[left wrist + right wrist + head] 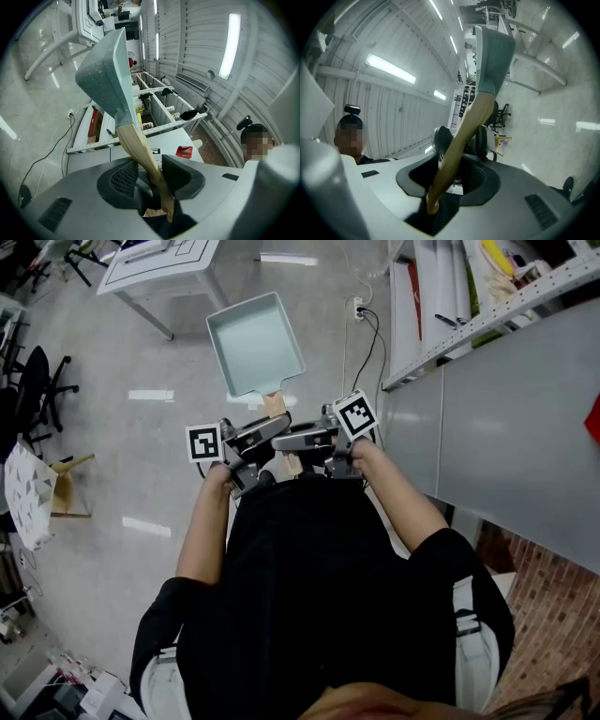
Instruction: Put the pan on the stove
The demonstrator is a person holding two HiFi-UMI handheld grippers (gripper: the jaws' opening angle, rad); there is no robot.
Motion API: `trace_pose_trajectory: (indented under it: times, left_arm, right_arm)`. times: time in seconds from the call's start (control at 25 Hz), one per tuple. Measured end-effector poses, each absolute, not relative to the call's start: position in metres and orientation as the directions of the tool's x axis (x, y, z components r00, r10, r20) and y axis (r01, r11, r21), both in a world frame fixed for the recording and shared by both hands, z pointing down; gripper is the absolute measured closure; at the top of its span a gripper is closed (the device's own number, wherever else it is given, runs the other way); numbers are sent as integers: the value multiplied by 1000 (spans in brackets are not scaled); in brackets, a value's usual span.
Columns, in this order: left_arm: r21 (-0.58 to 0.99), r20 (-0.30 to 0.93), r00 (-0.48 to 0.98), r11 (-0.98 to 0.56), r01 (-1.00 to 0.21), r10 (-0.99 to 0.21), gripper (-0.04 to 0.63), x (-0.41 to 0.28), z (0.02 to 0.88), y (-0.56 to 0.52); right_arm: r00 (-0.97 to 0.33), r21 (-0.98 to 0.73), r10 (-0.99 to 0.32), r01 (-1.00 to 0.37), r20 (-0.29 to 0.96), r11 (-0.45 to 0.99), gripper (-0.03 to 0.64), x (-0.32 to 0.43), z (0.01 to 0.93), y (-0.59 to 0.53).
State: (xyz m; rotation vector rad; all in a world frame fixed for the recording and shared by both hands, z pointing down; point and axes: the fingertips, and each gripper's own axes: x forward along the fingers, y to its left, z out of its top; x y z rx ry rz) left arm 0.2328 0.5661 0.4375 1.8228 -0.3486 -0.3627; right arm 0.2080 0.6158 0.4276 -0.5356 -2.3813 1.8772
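A square pale-teal pan (255,343) with a wooden handle (274,404) hangs above the floor in front of the person. Both grippers meet on that handle from opposite sides. The left gripper (279,425) comes in from the left, the right gripper (287,442) from the right. In the left gripper view the handle (138,145) runs down between the jaws of the left gripper (152,180), and the pan (105,70) rises beyond it. In the right gripper view the handle (471,122) sits likewise in the right gripper (450,183), under the pan (492,51).
A grey counter (506,427) runs along the right, with a shelf rack (487,306) behind it. A white table (155,263) stands ahead on the glossy floor. An office chair (37,390) and a white wooden-legged chair (37,488) are at the left. A cable (367,334) trails from a floor socket.
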Motion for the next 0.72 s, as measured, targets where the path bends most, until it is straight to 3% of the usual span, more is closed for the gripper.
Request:
trace_pose_trajectory:
  times: [0.72]
  left_arm:
    - [953, -49, 916, -294, -77, -399, 433, 236, 447, 535]
  right_arm:
    - [-938, -949, 292, 250, -188, 190, 468, 209, 434, 586]
